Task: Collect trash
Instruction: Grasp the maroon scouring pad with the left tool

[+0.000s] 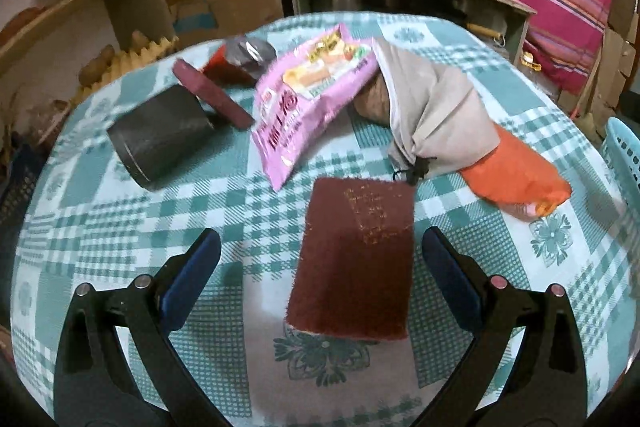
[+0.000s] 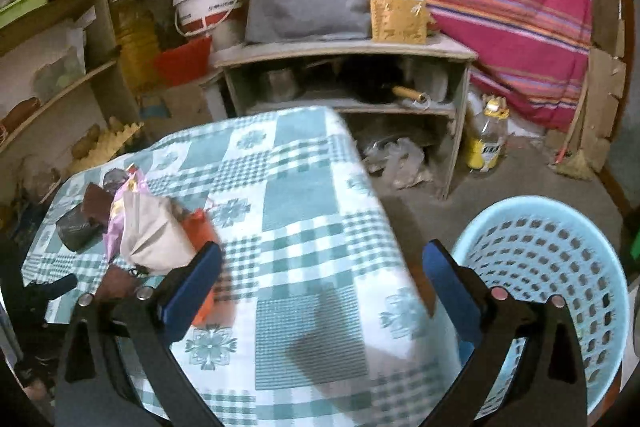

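Checked cloth covers the table [image 1: 120, 227] where the trash lies; my basket [image 2: 560, 251] waits beside it. Both my left gripper [image 1: 320, 267] and right gripper [image 2: 320, 275] gape empty. Next I'd close left on the maroon box [image 1: 356, 259].

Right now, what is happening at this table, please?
A person is clearing trash from the checked table with two tongs. The left tongs are open around a dark red scouring pad, not gripping it. The right tongs are open and empty, near the blue basket beside the table.
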A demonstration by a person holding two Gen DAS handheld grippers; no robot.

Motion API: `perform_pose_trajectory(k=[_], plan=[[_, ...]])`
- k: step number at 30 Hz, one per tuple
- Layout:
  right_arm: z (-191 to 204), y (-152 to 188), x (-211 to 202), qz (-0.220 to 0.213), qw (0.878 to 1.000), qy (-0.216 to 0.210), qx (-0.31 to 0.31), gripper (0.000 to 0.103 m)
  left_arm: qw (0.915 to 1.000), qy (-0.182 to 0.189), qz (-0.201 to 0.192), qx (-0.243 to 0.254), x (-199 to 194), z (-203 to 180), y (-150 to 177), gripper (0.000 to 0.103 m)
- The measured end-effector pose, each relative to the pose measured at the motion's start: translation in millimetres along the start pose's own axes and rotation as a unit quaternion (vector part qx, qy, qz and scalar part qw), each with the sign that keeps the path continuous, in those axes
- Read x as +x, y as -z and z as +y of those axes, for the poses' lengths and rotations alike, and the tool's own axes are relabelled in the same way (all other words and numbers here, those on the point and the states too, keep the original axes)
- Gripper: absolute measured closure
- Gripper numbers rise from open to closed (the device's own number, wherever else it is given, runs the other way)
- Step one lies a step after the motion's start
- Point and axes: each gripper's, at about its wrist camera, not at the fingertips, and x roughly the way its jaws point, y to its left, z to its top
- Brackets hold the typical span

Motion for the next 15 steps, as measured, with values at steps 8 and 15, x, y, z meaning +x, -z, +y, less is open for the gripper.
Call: perform_pose_trajectory(k=[8, 15], plan=[[11, 7, 14, 0.014, 1.000, -0.006, -0.013, 0.005, 0.9995, 0.027, 0.013, -0.005, 6, 1, -3, 0.046], [37, 11, 30, 0.027, 0.999, -0.013, -0.029, 0.005, 0.9997, 0.022, -0.003, -0.003, -10, 4, -1, 0.048]])
